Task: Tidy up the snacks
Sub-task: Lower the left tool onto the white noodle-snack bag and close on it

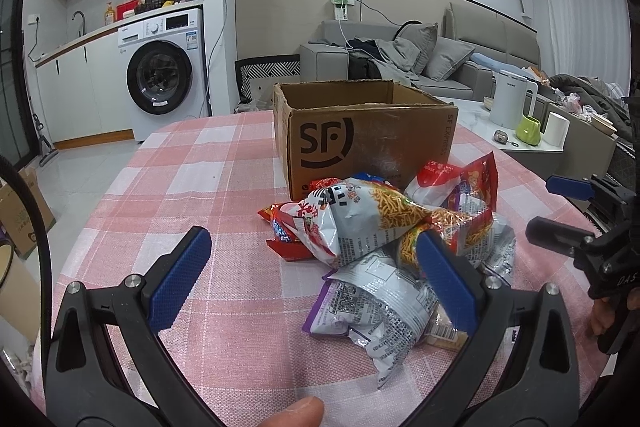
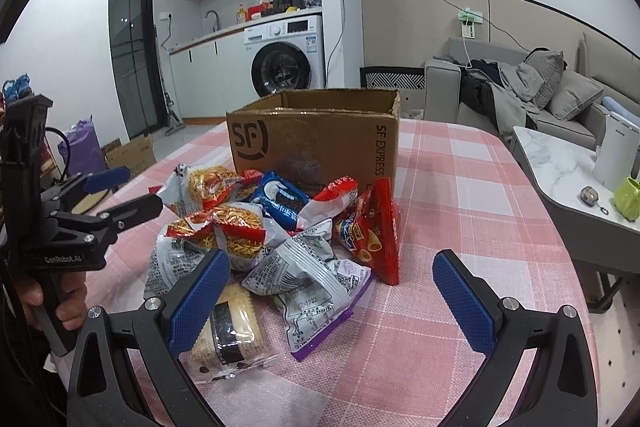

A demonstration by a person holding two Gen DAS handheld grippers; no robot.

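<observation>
Two wrist fisheyes, low over the near edge of the pink checked tablecloth (image 1: 168, 187), facing the far edge.

The left view looks from left of the heap of crinkled foil snack packets (image 1: 384, 227), close; the right view from its right. Both share that heap, the open brown cardboard box (image 2: 316, 143) behind it, and the white front-loading washing machine (image 2: 286, 57).

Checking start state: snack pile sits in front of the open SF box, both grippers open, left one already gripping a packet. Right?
Not quite. The left gripper holds nothing; its open jaws hover by the snack pile, as the left wrist view shows. SF box and right gripper are as stated.
</observation>
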